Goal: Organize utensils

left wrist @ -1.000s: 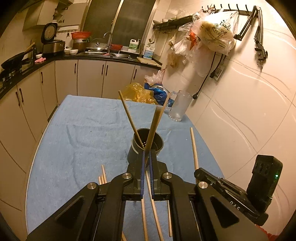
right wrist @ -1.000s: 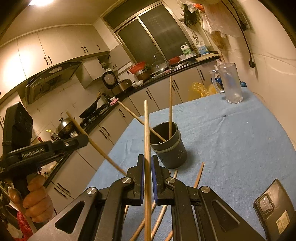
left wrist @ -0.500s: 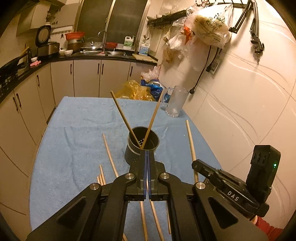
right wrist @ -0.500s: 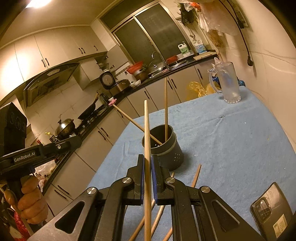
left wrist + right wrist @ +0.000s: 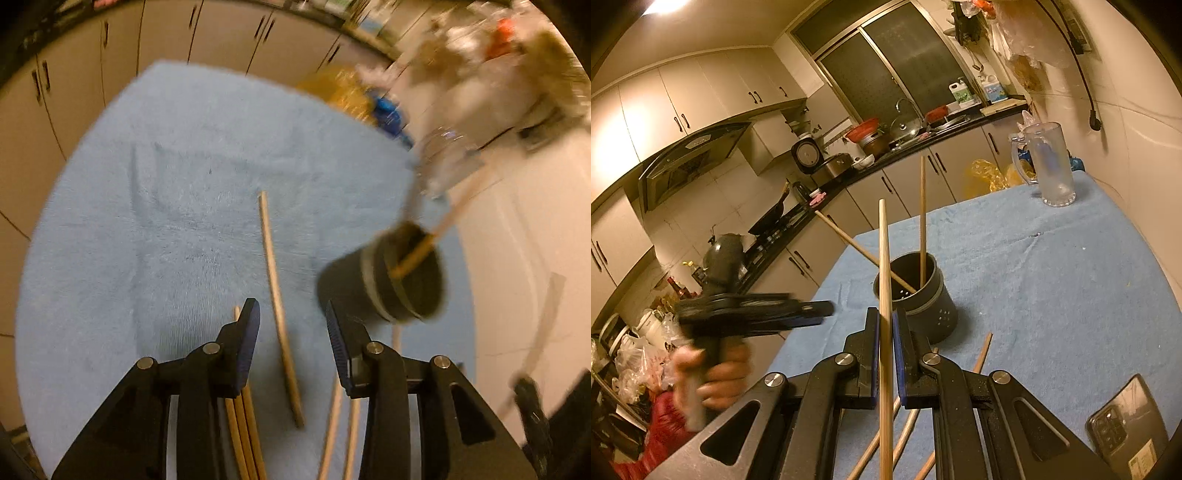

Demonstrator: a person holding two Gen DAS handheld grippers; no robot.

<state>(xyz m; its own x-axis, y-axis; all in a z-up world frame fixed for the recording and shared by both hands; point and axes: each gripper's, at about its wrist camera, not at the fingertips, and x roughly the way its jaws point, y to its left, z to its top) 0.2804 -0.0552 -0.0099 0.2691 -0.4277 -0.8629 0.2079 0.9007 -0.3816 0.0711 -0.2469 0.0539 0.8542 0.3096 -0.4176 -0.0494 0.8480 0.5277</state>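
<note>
Between the right gripper (image 5: 885, 356) fingers (image 5: 870, 354), low centre of the right wrist view, one chopstick (image 5: 884, 295) is pinched upright, fingers nearly closed on it. Grip sits low on the stick, so the long free end could swing or slip during insertion. Holder (image 5: 916, 295), mid frame just past the tip, already has two sticks crossed inside; the new one could hit them or the rim and tip the light cup.

Left gripper (image 5: 293, 347), bottom centre of the left wrist view, has fingers wide apart, holding nothing, over a loose chopstick (image 5: 275, 295) on the blue bench cloth (image 5: 166, 221). That frame is motion-blurred, so a fast descent may miss or scatter the nearby sticks (image 5: 242, 424) at lower left. Holder is at right of that view, close to the right-hand finger; could get knocked. Phone (image 5: 1130, 424) at lower right and glass mug (image 5: 1049, 166) at upper right look safely apart.
</note>
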